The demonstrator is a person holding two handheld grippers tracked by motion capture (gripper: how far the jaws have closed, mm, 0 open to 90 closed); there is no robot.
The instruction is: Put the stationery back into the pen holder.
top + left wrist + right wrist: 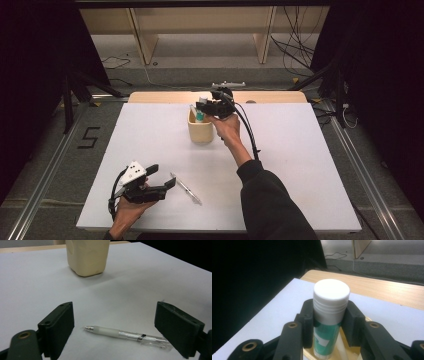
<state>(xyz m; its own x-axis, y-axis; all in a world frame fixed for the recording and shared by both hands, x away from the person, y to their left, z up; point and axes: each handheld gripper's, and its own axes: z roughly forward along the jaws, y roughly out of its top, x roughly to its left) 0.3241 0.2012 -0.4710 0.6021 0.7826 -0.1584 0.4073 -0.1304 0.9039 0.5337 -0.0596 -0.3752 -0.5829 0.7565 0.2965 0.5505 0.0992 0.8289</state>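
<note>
A: Where is the glue stick (329, 322) now?

B: It is sitting upright between the jaws of the right gripper (329, 323), in the middle of the right gripper view. The jaws are pressing on its green body from both sides, just under the white cap. Its lower end is hanging inside the mouth of the beige cup (201, 131), which is standing a little above the centre of the high view.

A: So is this part done?

B: I think not completely. The gripper is clamping the stick and has not let it go, so I am judging it as nearly placed, not placed. I cannot tell if the bottom is touching the inside of the cup.

A: And what is remaining?

B: The pen (126, 335) is lying flat on the white tabletop (300, 165), in the lower middle of the high view, well apart from the cup. The left gripper (115, 332) is hovering just over it, with its jaws standing wide apart on both sides of the pen and not touching it. So, as I am reading it, the pen is waiting to be picked up and carried to the cup.
</note>
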